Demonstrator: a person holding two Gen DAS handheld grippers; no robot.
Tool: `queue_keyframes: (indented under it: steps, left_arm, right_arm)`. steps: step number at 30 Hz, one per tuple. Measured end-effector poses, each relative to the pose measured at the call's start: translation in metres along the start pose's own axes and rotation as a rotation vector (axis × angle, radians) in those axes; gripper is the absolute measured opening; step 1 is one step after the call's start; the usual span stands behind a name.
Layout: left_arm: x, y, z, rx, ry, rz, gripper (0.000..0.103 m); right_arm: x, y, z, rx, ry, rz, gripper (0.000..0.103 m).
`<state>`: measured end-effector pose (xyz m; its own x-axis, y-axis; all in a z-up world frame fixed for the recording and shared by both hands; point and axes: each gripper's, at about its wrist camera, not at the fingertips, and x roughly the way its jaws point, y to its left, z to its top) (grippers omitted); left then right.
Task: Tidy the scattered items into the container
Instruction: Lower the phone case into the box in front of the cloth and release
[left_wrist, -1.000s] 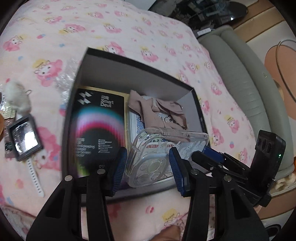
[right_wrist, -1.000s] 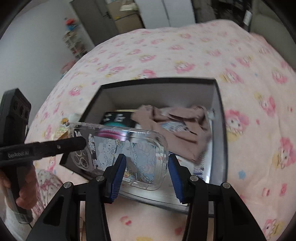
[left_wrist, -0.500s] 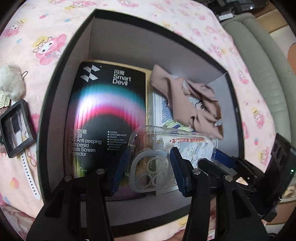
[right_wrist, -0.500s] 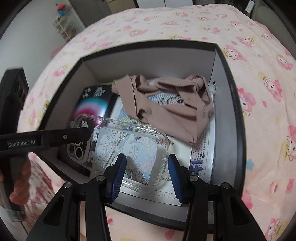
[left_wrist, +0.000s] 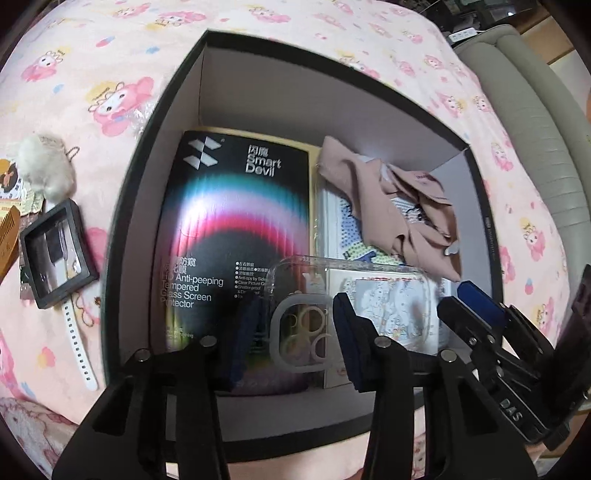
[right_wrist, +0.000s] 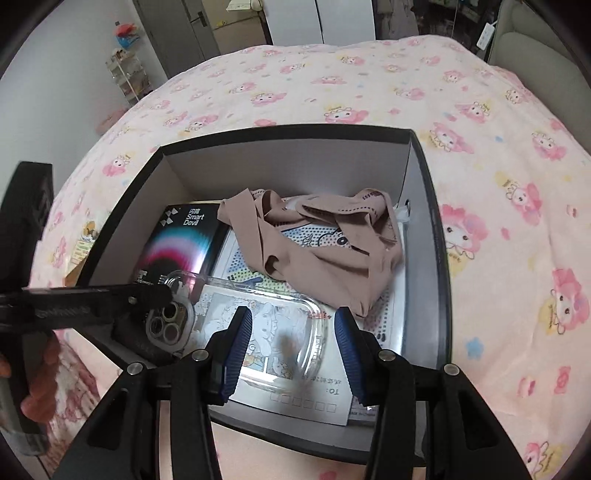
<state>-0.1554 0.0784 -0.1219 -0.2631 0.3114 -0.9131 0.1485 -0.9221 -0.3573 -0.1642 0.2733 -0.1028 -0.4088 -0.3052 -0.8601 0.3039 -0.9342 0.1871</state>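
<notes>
Both grippers, left gripper (left_wrist: 297, 334) just closing and right gripper (right_wrist: 293, 350), clasped our clear phone case (right_wrist: 258, 332) low inside the box (right_wrist: 424, 221). We judged it light, slick, flexible; hold its side edges

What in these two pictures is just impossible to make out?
- Left wrist view: the items left of the box are cut off by the picture's edge.
- Right wrist view: the card under the clear phone case is partly hidden by the case and the right tongs.
- Box floor: covered by its contents.
</notes>
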Motion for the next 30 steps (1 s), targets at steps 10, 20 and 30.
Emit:
queue_keyframes:
  steps: [10, 20, 30]
  left_arm:
    - [0.013, -0.02, -0.011, 0.06, 0.064, -0.153, 0.04]
    - [0.014, -0.006, -0.016, -0.007, 0.054, -0.203, 0.035]
    - [0.011, -0.003, -0.015, -0.015, -0.001, -0.253, 0.035]
  right_arm:
    - [0.006, 0.006, 0.001, -0.026, 0.016, -0.046, 0.042]
    - [0.025, 0.009, 0.007, -0.04, 0.079, -0.036, 0.039]
    - [0.02, -0.002, 0.013, 0.013, 0.057, -0.029, 0.039]
